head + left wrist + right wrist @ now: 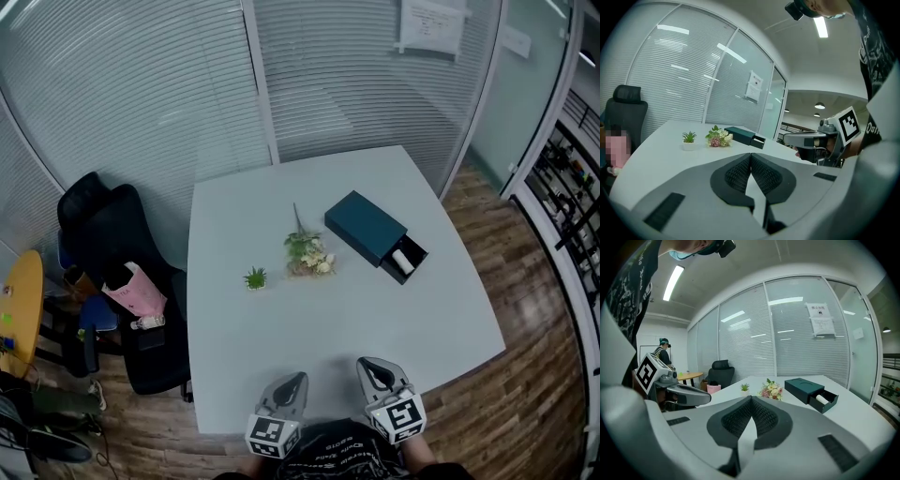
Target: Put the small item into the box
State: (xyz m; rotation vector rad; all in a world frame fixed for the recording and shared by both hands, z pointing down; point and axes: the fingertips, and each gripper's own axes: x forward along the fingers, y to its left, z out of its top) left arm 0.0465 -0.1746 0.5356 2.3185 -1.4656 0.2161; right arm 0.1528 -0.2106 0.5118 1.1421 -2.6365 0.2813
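Pale grey square table [375, 328], both my grippers held over its near edge.
My left gripper [292, 378] and right gripper [372, 366]: fingers pressed together, nothing between them. Dark teal rectangular box [366, 228], drawer slid out; small white cylinder [402, 261] lying in the drawer. Small green potted plant [255, 278] and pale flower posy [309, 253] nearby. White paper notice [431, 23] on the glass wall: print unreadable.

Legible text: none found.

A paper notice [431, 23] is fixed to the glass wall [356, 84]. Its print is too small to read in any view.

The cubes on the left gripper [292, 379] and right gripper [373, 367] each bear a black-and-white square marker [269, 433]. These are patterns only, without characters.

White lettering on the person's dark shirt [333, 450] cannot be made out.
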